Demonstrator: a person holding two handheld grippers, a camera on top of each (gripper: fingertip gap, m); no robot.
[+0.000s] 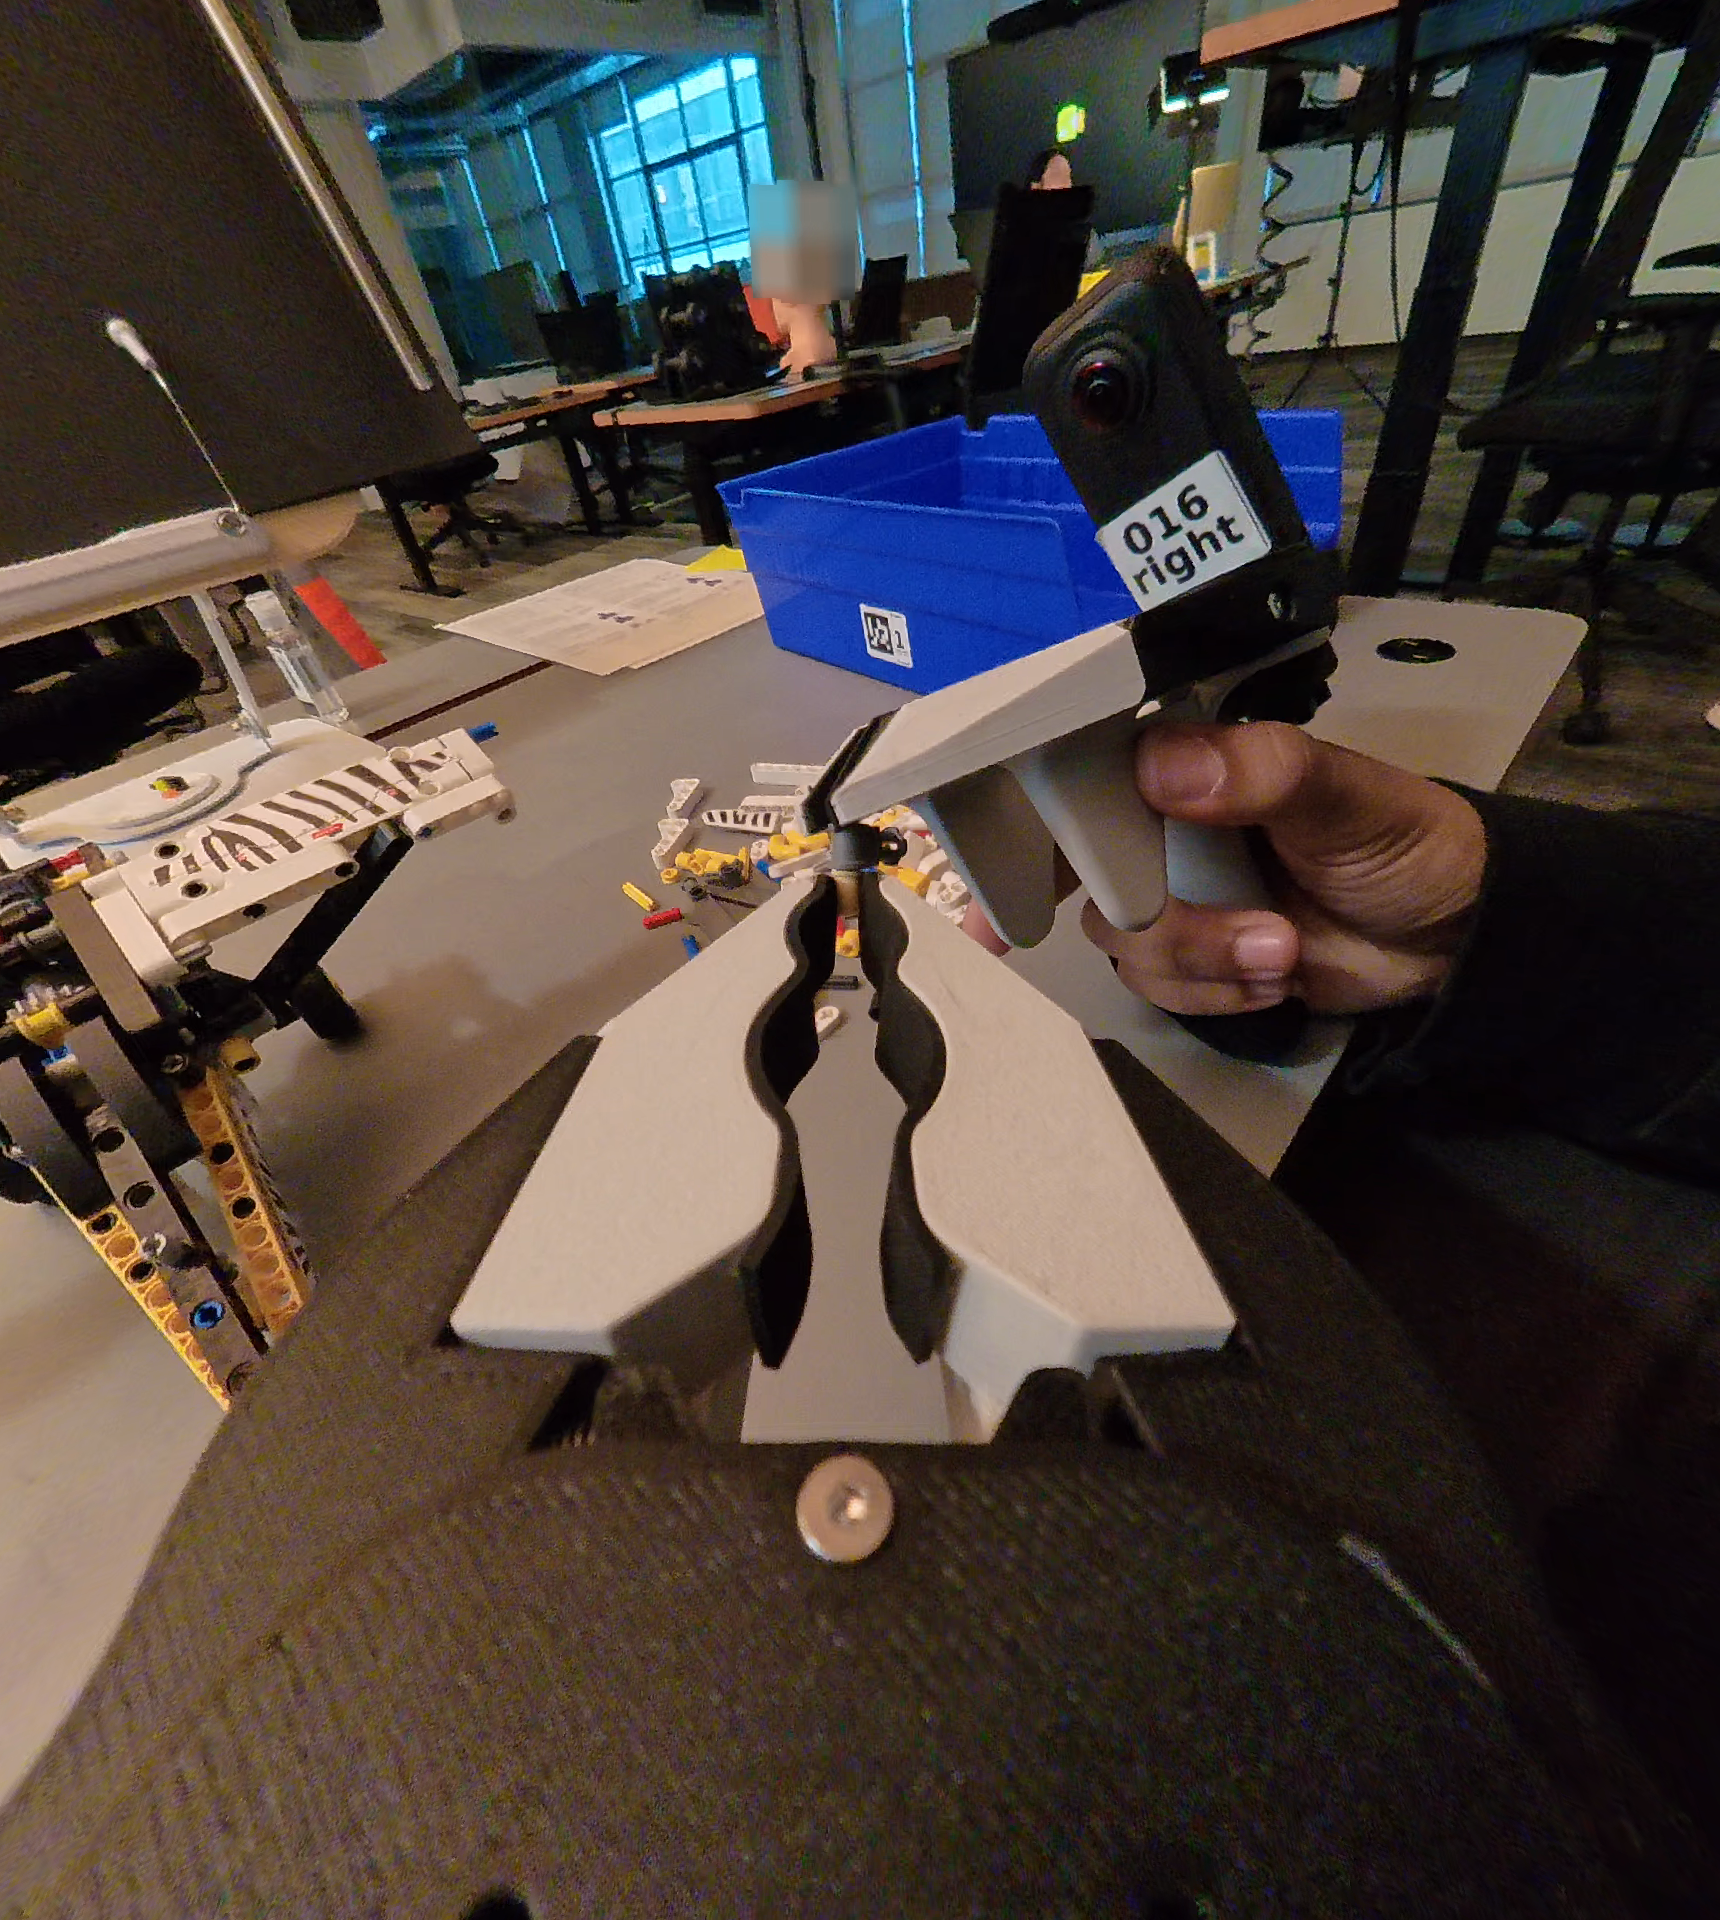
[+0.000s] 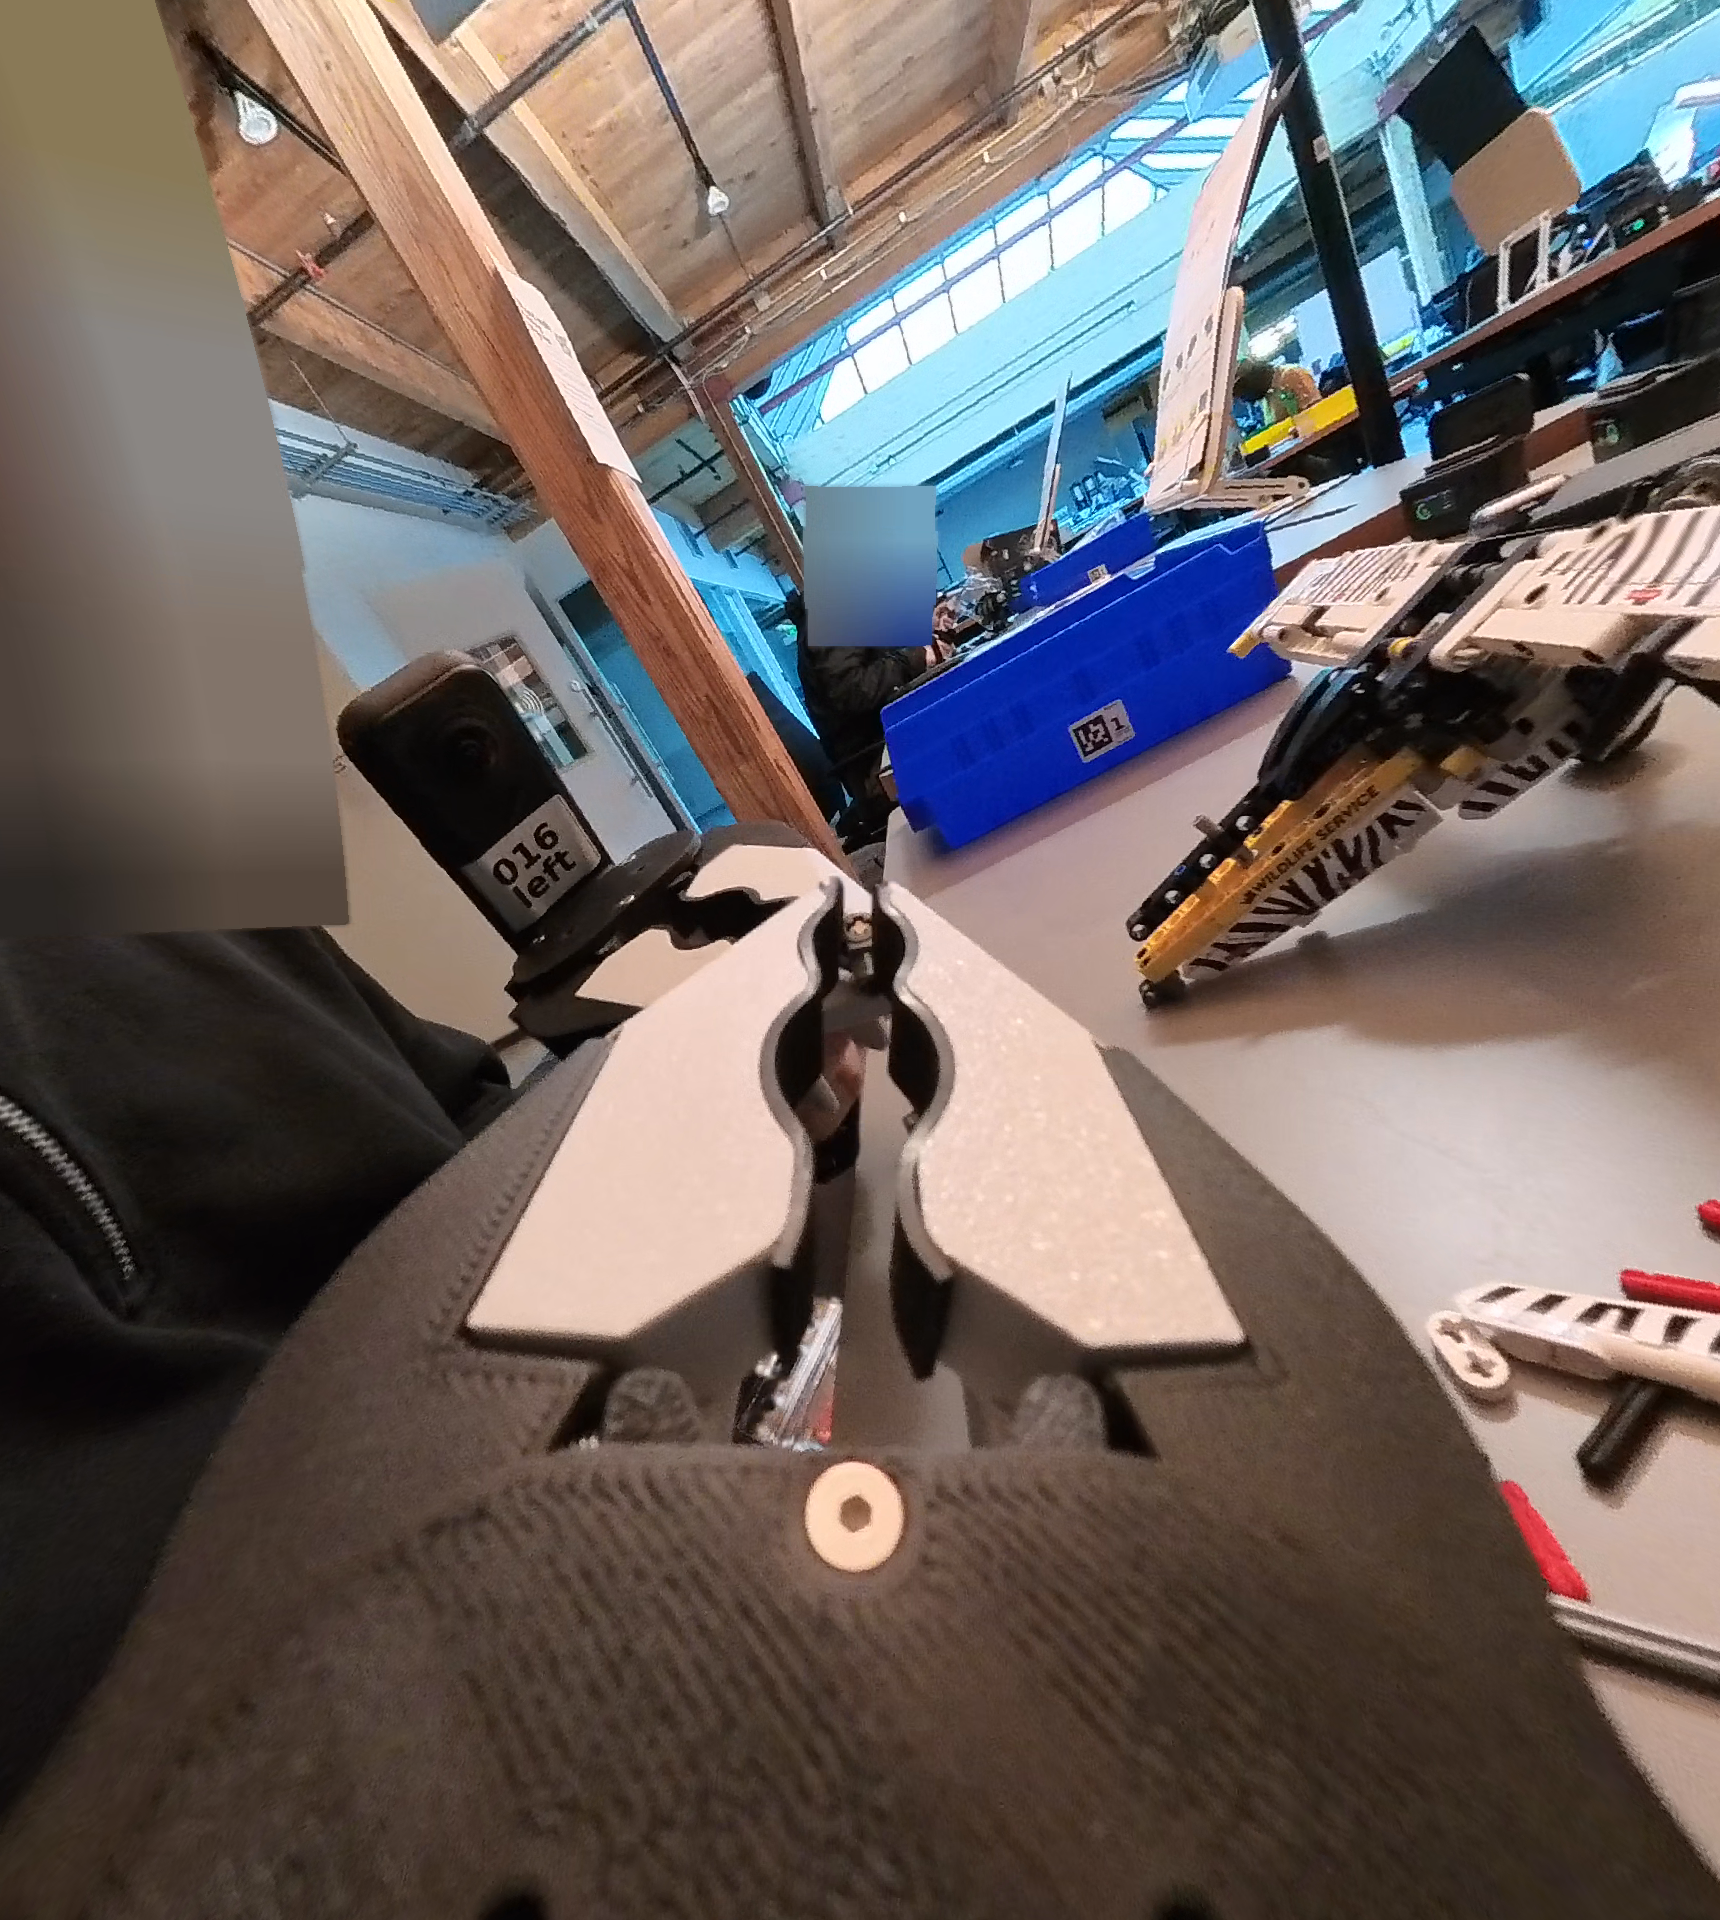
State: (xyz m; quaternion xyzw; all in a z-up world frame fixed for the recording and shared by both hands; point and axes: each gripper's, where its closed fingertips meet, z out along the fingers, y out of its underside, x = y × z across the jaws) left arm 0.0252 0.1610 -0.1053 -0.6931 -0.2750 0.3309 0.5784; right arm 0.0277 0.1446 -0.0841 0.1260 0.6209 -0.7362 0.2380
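Note:
In the left wrist view my left gripper (image 1: 845,885) is shut on a small tan piece (image 1: 844,894) pinched at its fingertips, held above the grey table (image 1: 482,935). My right gripper (image 1: 835,816) comes in from the right in a hand, its tips shut on a small grey piece (image 1: 850,848) with a black pin, right above the tan piece and touching it. In the right wrist view my right gripper (image 2: 861,923) pinches the small round-ended piece (image 2: 855,928), and the left gripper (image 2: 721,899) sits just behind it.
A zebra-striped brick-built vehicle (image 1: 264,821) stands at the left, also seen in the right wrist view (image 2: 1438,665). Several loose pieces (image 1: 731,842) lie beyond the tips. A blue bin (image 1: 918,561) and paper sheets (image 1: 617,613) are farther back. A striped beam (image 2: 1614,1340) and red pins (image 2: 1687,1294) lie at the right. Both grippers' tips are close together, under 4 cm apart.

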